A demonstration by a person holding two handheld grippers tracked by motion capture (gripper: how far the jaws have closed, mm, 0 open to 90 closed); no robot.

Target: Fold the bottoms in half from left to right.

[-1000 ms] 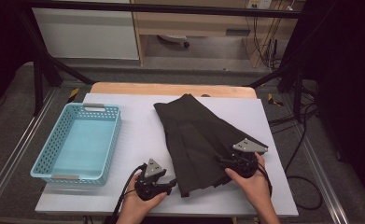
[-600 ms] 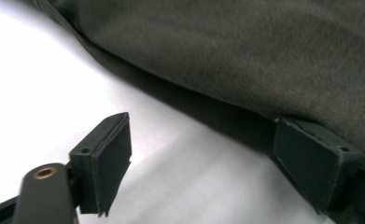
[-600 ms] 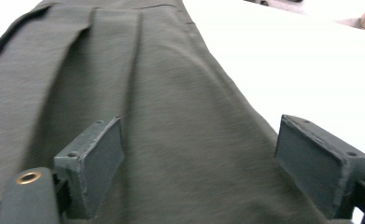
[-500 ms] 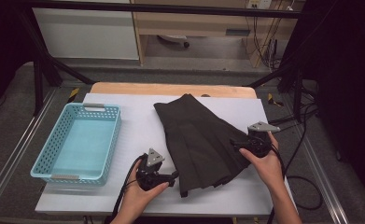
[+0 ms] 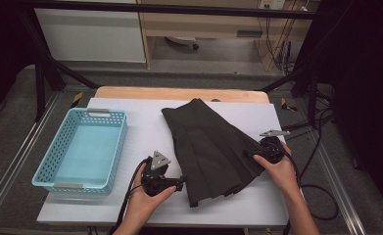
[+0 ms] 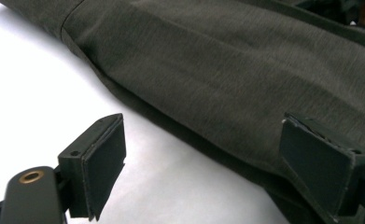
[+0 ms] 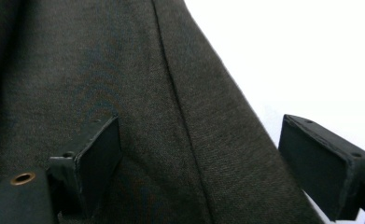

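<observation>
We see a dark olive-grey skirt (image 5: 211, 147) lying flat on the white table (image 5: 145, 132), narrow at its far end and fanning out wide toward us, with long pressed pleats running its length. The cloth is a fine, matte weave with a faint fleck, and a stitched seam shows close up in the right gripper view. To its left, well apart, stands a light blue plastic basket (image 5: 116, 147), rectangular, its walls pierced with rows of small holes.

Our left gripper (image 5: 183, 183) rests at the near left corner of the skirt, its jaws spread wide, having just been opening; in the left gripper view the square black pads (image 6: 104, 161) stand either side of the skirt's folded edge without pressing on it, one over bare table, the other over the cloth.

Our right gripper (image 5: 250, 154) sits at the skirt's right edge, jaws likewise wide apart after just opening. In its own view one pad (image 7: 327, 163) stands over the white surface and the other over the cloth, with the skirt's sloping edge between them, ungripped.
</observation>
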